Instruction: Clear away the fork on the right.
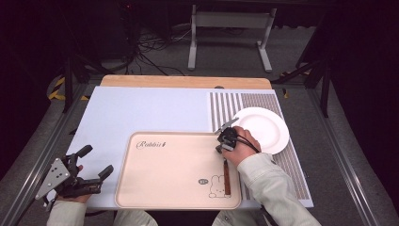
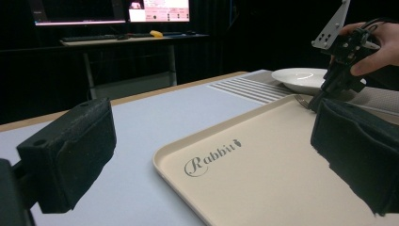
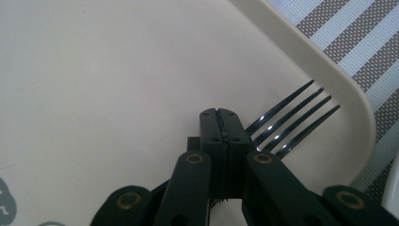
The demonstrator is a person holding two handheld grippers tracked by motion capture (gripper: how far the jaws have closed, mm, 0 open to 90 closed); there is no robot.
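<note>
Right gripper clamps the fork (on tray).

I count one fork with four tines, one cream tray, one white plate, one striped mat, and two grippers in my hands.

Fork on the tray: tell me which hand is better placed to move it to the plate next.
Right. The right gripper is shut on the fork at the tray's right edge, with the white plate just beyond it. The left gripper hangs open off the tray's left side, far from both.
</note>
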